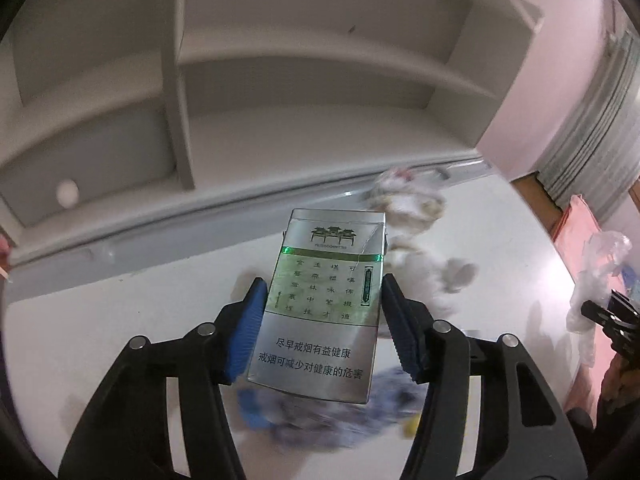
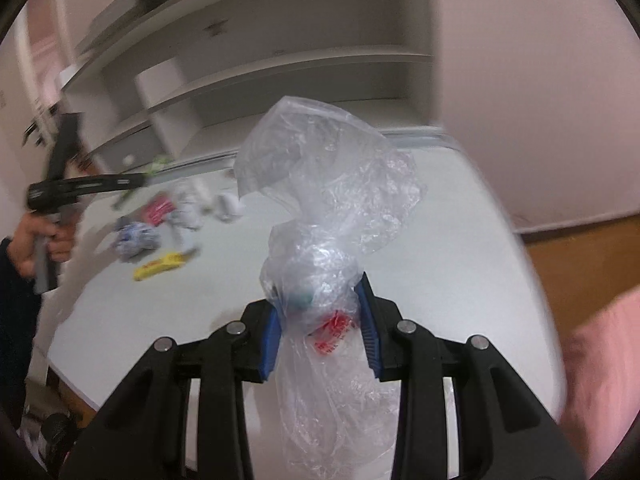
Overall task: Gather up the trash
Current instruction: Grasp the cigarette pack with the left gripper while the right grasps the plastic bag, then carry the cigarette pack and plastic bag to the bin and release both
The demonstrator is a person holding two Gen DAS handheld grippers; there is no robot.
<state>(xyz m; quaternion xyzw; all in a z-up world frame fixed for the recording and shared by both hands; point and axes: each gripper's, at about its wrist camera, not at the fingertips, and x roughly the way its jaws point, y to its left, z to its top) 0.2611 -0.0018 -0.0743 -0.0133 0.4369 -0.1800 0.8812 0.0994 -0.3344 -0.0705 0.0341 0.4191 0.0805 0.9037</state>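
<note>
White table (image 2: 460, 240) before shelving (image 1: 304, 92), litter scattered (blurred). Left gripper (image 1: 324, 320) clamps silver cigarette pack (image 1: 320, 304); right gripper (image 2: 320, 328) pinches clear plastic bag (image 2: 328, 208).

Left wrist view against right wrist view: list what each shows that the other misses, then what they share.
Only the left wrist view shows the silver cigarette pack clamped in the left gripper.
Only the right wrist view shows the yellow wrapper and the person's hand.
Both show the clear plastic bag held by the right gripper, and the white table.
</note>
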